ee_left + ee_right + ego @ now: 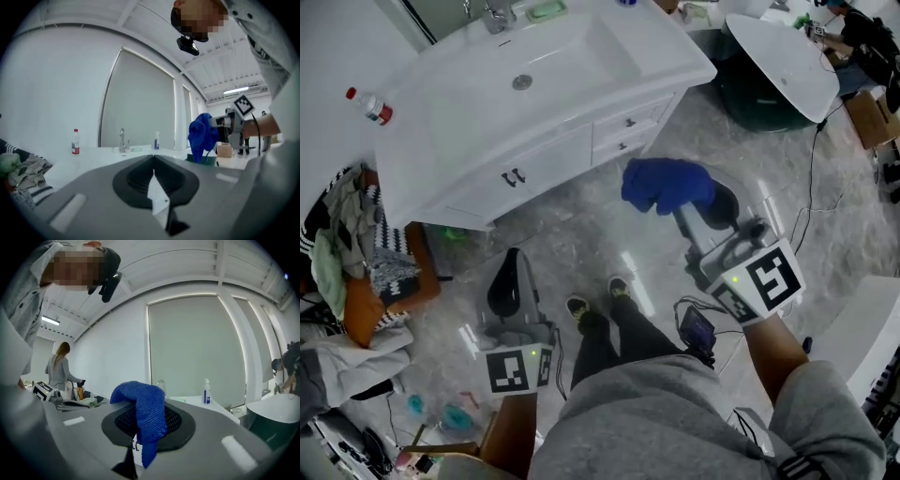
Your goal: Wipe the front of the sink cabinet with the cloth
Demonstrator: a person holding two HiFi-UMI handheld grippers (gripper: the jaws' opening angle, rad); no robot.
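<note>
Cloth [666,185] clamped in right gripper [684,214] short of sink cabinet front [548,167], left gripper [512,267] closed, empty; approach step, next likely pressing cloth flat against it

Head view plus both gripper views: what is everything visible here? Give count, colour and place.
sink cabinet: one, white, upper left
faucet: one, silver, behind the basin
soap dish: one, pale green, beside the faucet
bottle: one, clear with a red cap, countertop's left end
pump bottle: one, white and blue, countertop's back
second basin: one, white, upper right
clothes pile: one, mixed colours, floor left of the cabinet
cloth: one, blue, before the drawers
bystander: one, grey top, background
shoes: two, dark, on the floor
left gripper: grey, fingers together, empty
right gripper: grey, holding the cloth
</note>
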